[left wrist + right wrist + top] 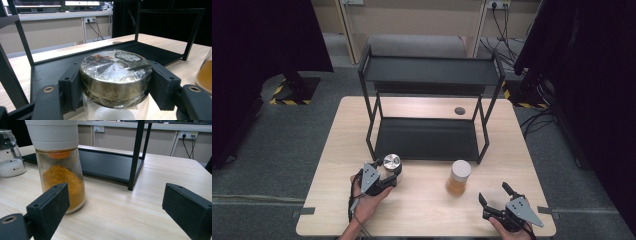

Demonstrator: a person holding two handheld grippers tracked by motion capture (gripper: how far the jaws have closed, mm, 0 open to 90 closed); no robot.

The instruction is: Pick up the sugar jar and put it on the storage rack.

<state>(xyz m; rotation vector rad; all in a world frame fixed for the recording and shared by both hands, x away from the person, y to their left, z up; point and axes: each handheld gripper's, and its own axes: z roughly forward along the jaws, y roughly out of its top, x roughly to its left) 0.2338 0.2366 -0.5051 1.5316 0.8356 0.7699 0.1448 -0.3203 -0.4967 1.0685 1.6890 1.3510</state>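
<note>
A glass jar with a foil-wrapped silver lid (pixel 115 72) and white powder inside stands at the front left of the rack's lower shelf, the same jar (pixel 392 162) seen in the high view. My left gripper (pixel 390 169) is shut on this lid, one jaw on each side of it (pixel 115 83). A jar of orange powder (pixel 459 178) with a white cap stands to the right of it on the table. My right gripper (pixel 494 193) is open near the table's front right edge. In its own view the orange jar (pixel 61 170) stands just beyond my right gripper's (pixel 117 202) left jaw, untouched.
A black two-tier metal rack (pixel 427 137) stands mid-table, with both shelves bare and its front right leg (pixel 136 157) near the orange jar. A round dark grommet (pixel 459 111) sits behind it. The white-powder jar (pixel 10 155) is at the far left in the right gripper view.
</note>
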